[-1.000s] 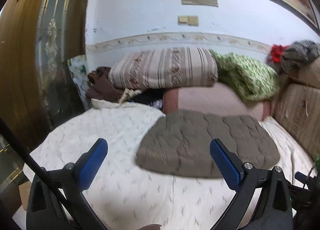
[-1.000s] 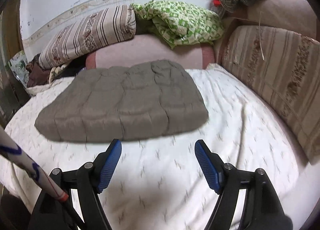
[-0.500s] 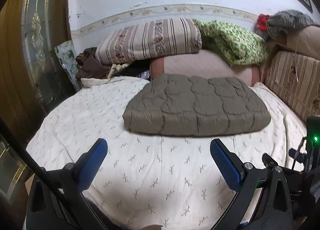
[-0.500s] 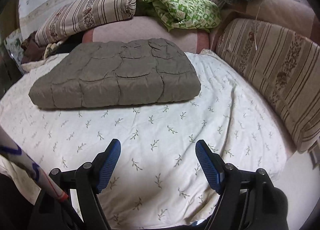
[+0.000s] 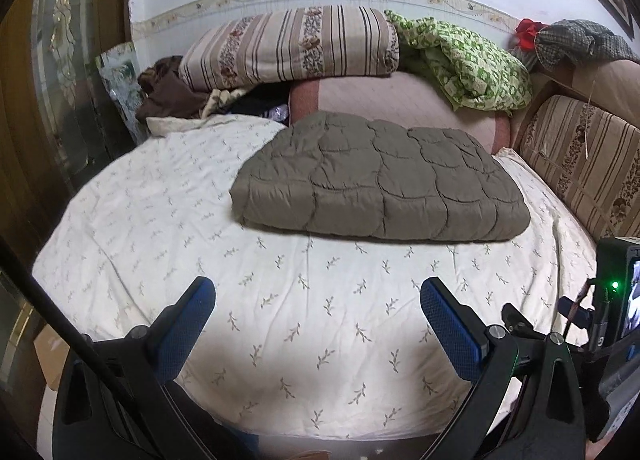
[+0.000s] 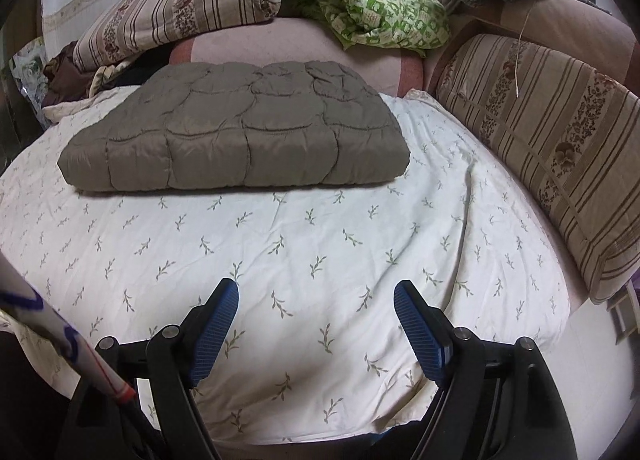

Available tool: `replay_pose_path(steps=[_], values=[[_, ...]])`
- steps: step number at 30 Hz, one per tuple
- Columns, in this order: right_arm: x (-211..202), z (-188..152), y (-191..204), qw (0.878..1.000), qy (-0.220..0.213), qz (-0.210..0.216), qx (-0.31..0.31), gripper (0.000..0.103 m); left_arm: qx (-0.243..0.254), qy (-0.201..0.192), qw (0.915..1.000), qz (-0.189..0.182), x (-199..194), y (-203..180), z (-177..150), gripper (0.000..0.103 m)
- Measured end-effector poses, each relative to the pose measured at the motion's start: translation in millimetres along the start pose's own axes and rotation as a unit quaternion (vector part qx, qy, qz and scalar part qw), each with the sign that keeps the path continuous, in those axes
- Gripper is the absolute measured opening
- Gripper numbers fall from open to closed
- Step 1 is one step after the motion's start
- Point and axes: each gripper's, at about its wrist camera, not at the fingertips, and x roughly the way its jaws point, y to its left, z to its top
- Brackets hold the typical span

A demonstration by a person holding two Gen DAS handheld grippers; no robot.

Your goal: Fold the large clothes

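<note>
A brown quilted garment (image 5: pixel 380 179) lies folded into a flat rectangle on the far half of a bed with a white leaf-print sheet (image 5: pixel 280 300). It also shows in the right wrist view (image 6: pixel 240 135). My left gripper (image 5: pixel 316 292) is open and empty, above the near part of the sheet, well short of the garment. My right gripper (image 6: pixel 316 296) is open and empty too, over the near edge of the bed (image 6: pixel 320 260).
A striped bolster (image 5: pixel 288 47), a green patterned blanket (image 5: pixel 464 63) and a pink cushion (image 5: pixel 400 99) are piled behind the garment. Brown clothes (image 5: pixel 168 95) lie at the back left. Striped sofa cushions (image 6: pixel 552 163) line the right side. A wooden door (image 5: pixel 48 79) stands on the left.
Both grippers have pulled back from the folded garment toward the near edge of the bed. The garment has stayed in place. Both grippers remain open.
</note>
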Motion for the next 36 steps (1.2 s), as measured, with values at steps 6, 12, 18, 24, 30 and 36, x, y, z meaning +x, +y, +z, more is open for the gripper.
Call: replay_pose_path(steps=[6,12,18,24,30,36], values=[[5.6,-2.1,4.7,1.0,0.01,0.0,-0.007,0.084,0.001,0.024,0.9996,-0.011,13.8,0.3,-2.3,0.102],[14.0,-2.0,9.9,1.0,0.022,0.001,-0.015,0.084,-0.001,0.049,0.9987,-0.017,27.9,0.5,-5.2,0.102],[21.4,-3.2,17.4,0.999,0.033,0.0,-0.024,0.084,-0.003,0.075,0.997,-0.017,41.1,2.4,-8.5,0.102],[27.2,-2.8,21.0,0.999,0.04,-0.004,-0.027,0.084,-0.003,0.094,0.9954,-0.016,52.0,4.1,-12.4,0.102],[25.6,0.4,17.3,0.999,0.033,-0.009,-0.023,0.084,-0.002,0.099,0.9949,-0.017,55.0,4.0,-14.3,0.102],[15.3,2.9,15.8,0.999,0.015,-0.021,-0.022,0.085,0.008,0.098,0.9951,-0.01,54.4,2.9,-18.2,0.102]])
